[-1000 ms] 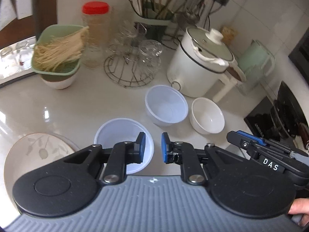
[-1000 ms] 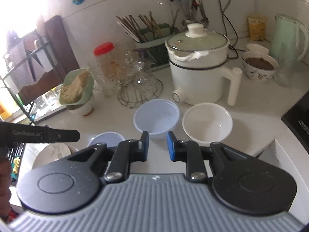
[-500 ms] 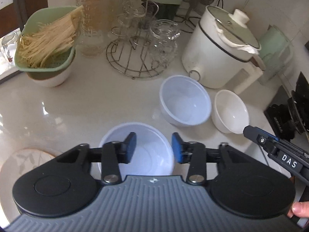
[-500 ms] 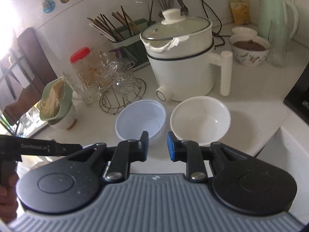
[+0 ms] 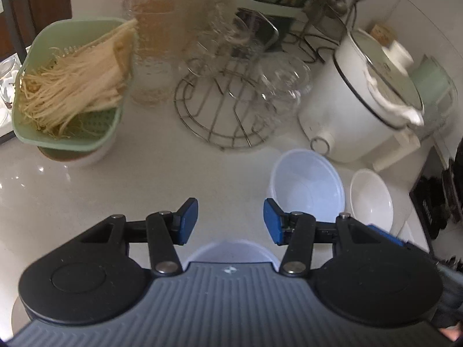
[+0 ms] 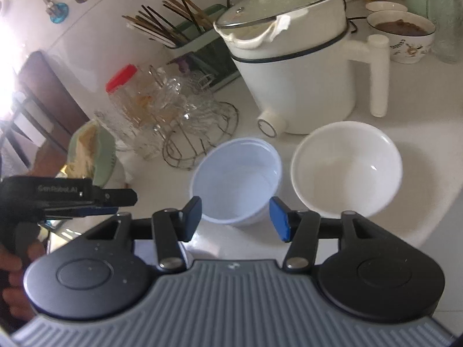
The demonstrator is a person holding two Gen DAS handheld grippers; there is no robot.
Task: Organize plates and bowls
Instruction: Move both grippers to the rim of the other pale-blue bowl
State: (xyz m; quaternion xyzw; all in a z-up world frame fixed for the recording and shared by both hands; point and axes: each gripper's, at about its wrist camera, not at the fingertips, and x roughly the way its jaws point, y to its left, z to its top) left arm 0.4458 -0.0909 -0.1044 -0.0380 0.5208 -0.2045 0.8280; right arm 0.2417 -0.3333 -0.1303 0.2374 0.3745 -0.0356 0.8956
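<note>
Pale glossy counter (image 5: pixel 72 196) in a pretty crowded kitchen corner is what we're working over. We've got a tool in each hand. Our left tool (image 5: pixel 230 225) has its blue pads spreading apart with nothing between them, just bare counter, and the rim of a translucent plastic bowl (image 5: pixel 231 250) pokes out right under its body. Our right tool (image 6: pixel 235 218) is also spreading its pads, and a second translucent plastic bowl (image 6: pixel 235 175) sits just beyond the gap; the pads aren't pressing on it. Right beside that one, almost touching, is a white ceramic bowl (image 6: pixel 347 167), and behind both stands a white electric pot (image 6: pixel 295 66) with a glass lid and a stubby side handle. Further left there's a wire rack (image 5: pixel 222 110) holding clear glasses, a red-lidded jar (image 5: pixel 153 43), and a green strainer basket (image 5: pixel 66 92) full of pale noodles sitting on top of a white bowl. At the back we can see a holder with chopsticks (image 6: pixel 179 20). From the right camera the left tool shows at the left edge, well apart from the bowls.
</note>
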